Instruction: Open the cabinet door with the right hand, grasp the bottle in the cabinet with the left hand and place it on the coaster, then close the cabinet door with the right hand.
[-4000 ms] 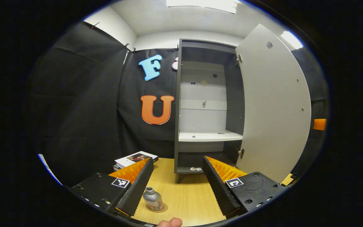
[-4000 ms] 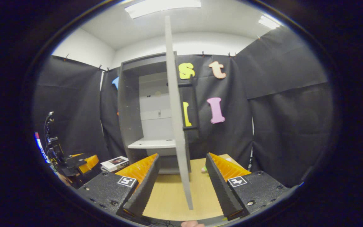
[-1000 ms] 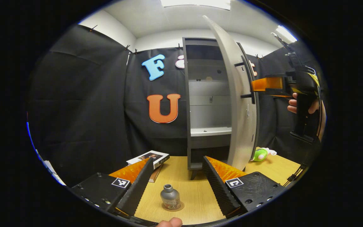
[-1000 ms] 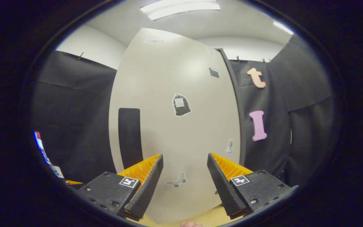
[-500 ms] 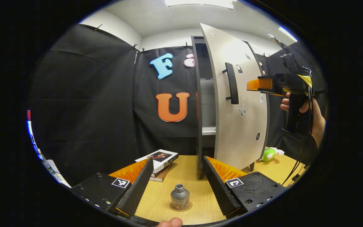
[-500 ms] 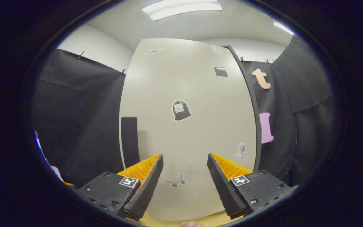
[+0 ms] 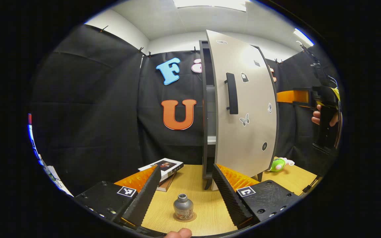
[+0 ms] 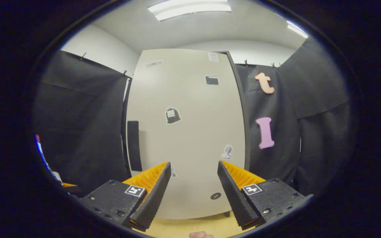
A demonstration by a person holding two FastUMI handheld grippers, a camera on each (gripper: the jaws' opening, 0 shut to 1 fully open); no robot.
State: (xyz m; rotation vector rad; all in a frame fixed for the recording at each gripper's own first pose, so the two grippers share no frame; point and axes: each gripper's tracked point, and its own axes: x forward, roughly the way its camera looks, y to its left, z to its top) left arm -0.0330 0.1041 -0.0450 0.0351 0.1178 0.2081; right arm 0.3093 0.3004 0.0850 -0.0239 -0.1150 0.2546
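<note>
On your wooden desk [image 7: 207,211], a stack of books [image 7: 164,168] toward the far left edge, a green plush toy [image 7: 279,164] near the far right edge, ceiling light [image 8: 189,7] overhead.

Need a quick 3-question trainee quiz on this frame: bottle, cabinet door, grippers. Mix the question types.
1. True or false: the bottle stands upright on the coaster.
2. The cabinet door is: A) wide open, B) nearly shut with a narrow gap left, C) removed.
3. Fill in: the left gripper is open and holds ____.

Key:
1. True; it sits on the wooden table between the open fingers, touched by neither.
2. B; a dark slit shows beside the door handle. The right gripper is open, facing the door front.
3. Nothing.
</note>
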